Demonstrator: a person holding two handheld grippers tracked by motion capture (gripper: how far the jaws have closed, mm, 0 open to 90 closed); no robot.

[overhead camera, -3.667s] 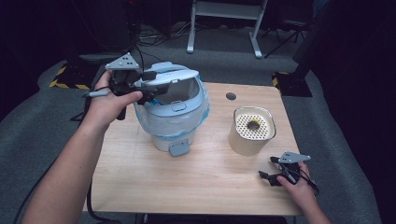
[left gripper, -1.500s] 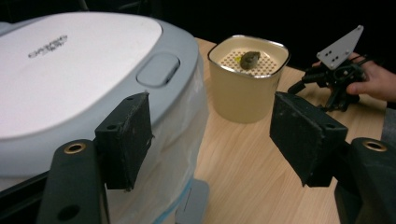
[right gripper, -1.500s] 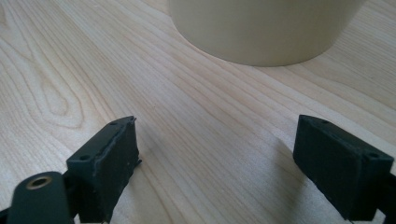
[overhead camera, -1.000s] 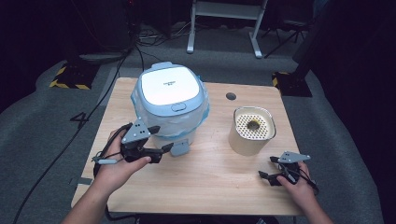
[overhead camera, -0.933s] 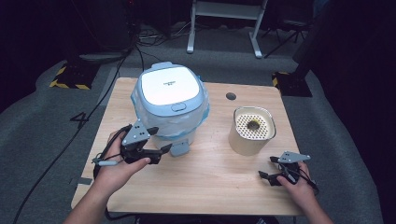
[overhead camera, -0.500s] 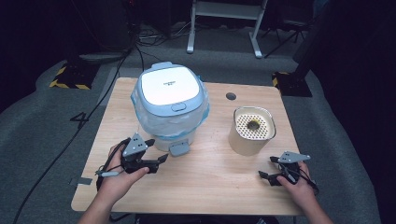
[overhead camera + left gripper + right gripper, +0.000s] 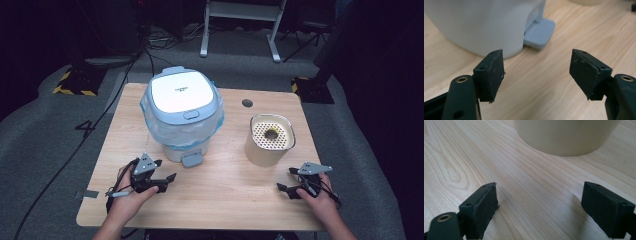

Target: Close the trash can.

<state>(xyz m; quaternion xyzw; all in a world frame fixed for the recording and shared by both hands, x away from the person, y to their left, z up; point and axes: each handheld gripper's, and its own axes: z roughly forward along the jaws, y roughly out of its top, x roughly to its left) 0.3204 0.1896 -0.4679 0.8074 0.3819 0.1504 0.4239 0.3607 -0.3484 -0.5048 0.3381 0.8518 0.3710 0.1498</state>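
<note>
Changes since the earliest high view: the left gripper (image 7: 167, 178), then raised at the upper left of the frame and gripping the lifted lid (image 7: 182, 93) of the pedal bin (image 7: 181, 122), now lies low in the lower left on the table (image 7: 225, 200), jaws apart and empty (the left gripper view shows the bin's pedal (image 7: 539, 34) just ahead). The lid has gone from tilted open to flat and closed.

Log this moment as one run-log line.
left claw: open, near bin pedal | right claw: open, empty | pedal bin: lid shut
</note>
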